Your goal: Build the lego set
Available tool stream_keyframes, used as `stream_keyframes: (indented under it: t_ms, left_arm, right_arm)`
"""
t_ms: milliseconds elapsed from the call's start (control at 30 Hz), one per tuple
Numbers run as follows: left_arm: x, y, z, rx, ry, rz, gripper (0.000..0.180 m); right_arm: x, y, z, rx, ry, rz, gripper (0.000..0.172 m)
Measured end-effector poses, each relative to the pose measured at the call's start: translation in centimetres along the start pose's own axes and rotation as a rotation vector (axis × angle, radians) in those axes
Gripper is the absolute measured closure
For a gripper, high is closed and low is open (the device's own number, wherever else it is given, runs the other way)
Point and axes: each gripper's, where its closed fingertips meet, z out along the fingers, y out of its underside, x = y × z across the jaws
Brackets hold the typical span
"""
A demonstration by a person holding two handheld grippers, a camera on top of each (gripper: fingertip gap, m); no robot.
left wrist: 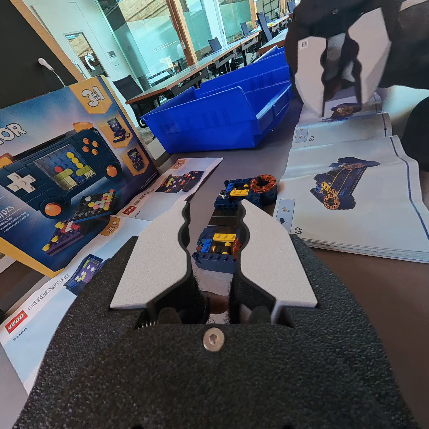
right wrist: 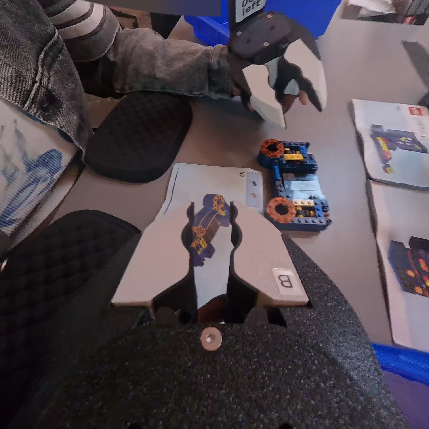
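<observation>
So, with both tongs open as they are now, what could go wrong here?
1. The left tongs hover over the dark blue brick model; closing on it could perhaps snap off an orange ring.
2. The right tongs hang above the open instruction booklet; moving lower, they might crease or drag its page.

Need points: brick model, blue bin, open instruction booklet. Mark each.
brick model (right wrist: pixel 299 185), right wrist view, on its grey middle panel.
blue bin (left wrist: pixel 209 125), left wrist view, on its near outer wall.
open instruction booklet (left wrist: pixel 362 218), left wrist view, on the bare white of the near page.
</observation>
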Motion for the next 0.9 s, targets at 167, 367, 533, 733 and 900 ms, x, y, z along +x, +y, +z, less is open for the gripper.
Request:
stream_keyframes:
  t_ms: [167,367,533,733,900]
  left_arm:
    - [-0.2,-0.1,-0.1,0.009,-0.006,-0.017,0.142]
    - [-0.4,-0.2,-0.2,0.021,-0.010,-0.027,0.142]
    - [-0.2,-0.1,0.0,0.005,-0.006,-0.010,0.142]
    - [0.0,0.0,0.0,-0.005,-0.006,0.010,0.142]
    - [0.0,0.0,0.0,0.000,-0.006,0.006,0.142]
  right_arm:
    - [-3.1,-1.0,5.3,-0.117,-0.053,-0.017,0.124]
    - [-5.0,2.6,10.7,-0.359,-0.020,-0.060,0.115]
    - [-5.7,2.9,10.5,-0.335,0.031,-0.075,0.150]
    - [-6.2,2.9,10.4,-0.265,0.011,-0.063,0.172]
    - [-5.8,2.5,9.8,-0.223,0.018,-0.008,0.172]
